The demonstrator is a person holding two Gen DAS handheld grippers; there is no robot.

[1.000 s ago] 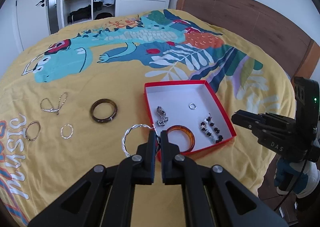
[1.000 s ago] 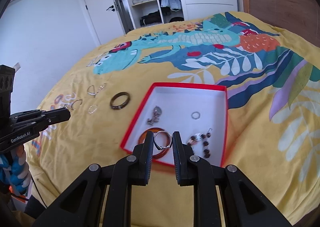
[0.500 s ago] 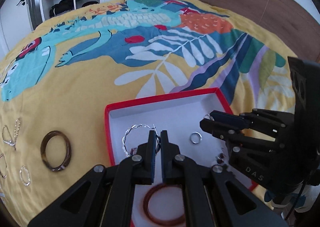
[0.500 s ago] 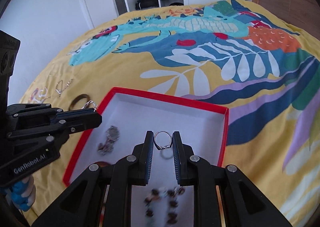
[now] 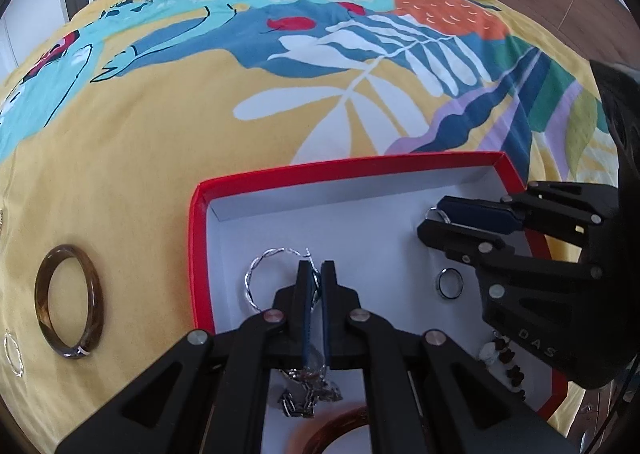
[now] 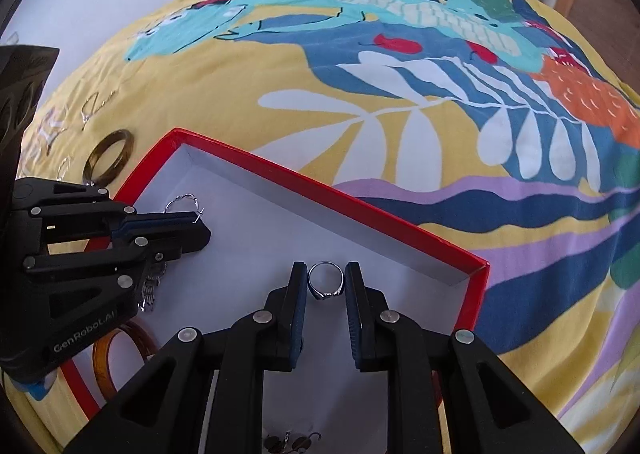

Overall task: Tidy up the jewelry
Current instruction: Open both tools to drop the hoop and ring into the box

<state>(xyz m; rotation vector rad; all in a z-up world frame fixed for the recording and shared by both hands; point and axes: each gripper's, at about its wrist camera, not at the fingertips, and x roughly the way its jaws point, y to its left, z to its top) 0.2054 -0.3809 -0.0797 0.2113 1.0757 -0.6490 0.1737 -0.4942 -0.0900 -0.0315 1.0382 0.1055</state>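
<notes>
Over the red box [image 5: 400,164], both grippers have just arrived: left gripper [image 5: 316,274] pinching a twisted hoop [image 5: 256,274], right gripper [image 6: 326,278] clasping a ring [image 6: 326,282], ready to release.

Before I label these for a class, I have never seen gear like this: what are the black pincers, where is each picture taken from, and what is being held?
They are two hand-held grippers, each with a fisheye camera looking along its fingers. One picture is the left camera's view, the other the right's.

The left gripper is shut on a twisted silver hoop. The right gripper pinches a silver ring. Both are over a red box on a yellow patterned bedspread.

The box already holds a small ring, an amber bangle, a beaded piece and a silver chain piece. A brown bangle lies outside on the bedspread.
</notes>
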